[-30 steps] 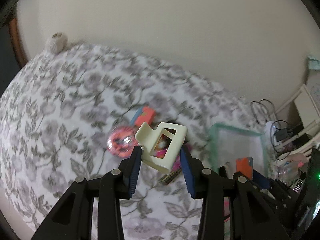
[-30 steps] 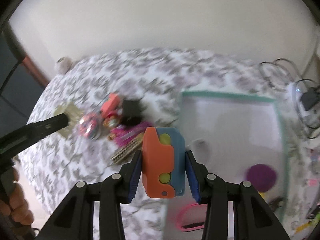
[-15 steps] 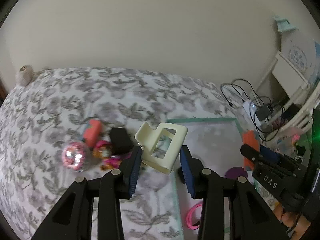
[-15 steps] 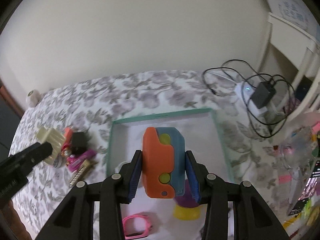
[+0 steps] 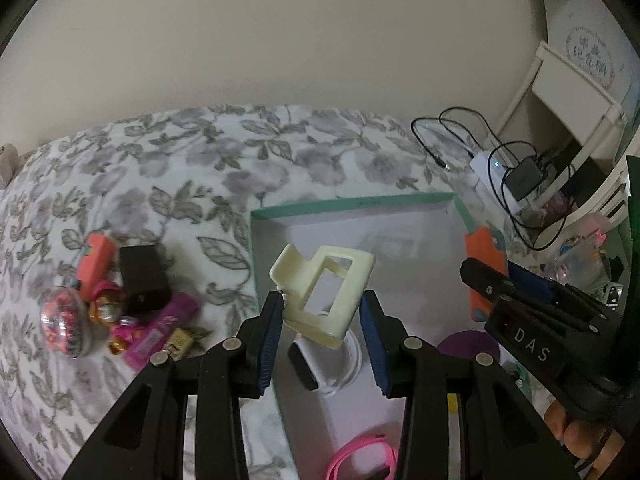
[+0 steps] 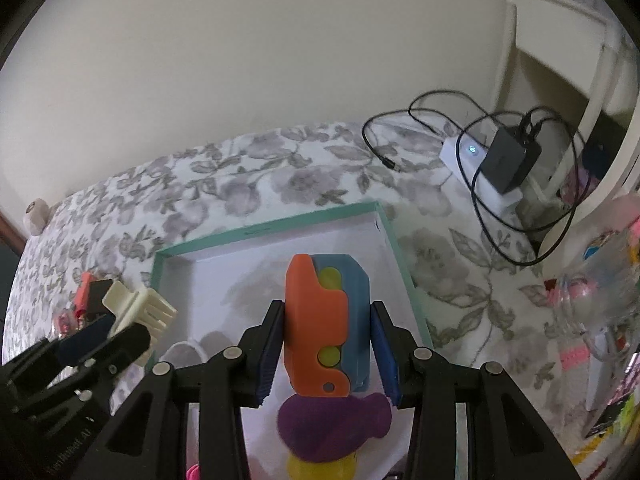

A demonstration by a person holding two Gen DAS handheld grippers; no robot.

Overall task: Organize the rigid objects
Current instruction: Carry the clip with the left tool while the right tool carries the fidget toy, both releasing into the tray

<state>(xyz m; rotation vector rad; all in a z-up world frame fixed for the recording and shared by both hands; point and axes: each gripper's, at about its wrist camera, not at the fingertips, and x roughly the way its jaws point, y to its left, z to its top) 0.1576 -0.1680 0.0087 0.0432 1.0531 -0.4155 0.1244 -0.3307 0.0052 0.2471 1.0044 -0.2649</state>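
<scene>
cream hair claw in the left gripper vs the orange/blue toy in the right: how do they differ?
The hair claw is one pale cream colour; the toy is orange and blue with yellow-green dots. The hair claw is an open frame you can see through; the toy is a solid block. The hair claw sits tilted; the toy stands upright. Both are clamped and held over the teal-rimmed tray.

Tray floor (image 5: 400,280) lies bare centrally; purple disc (image 6: 332,424) crowds its near end.

"DAS" on right claw (image 5: 486,276)
</scene>
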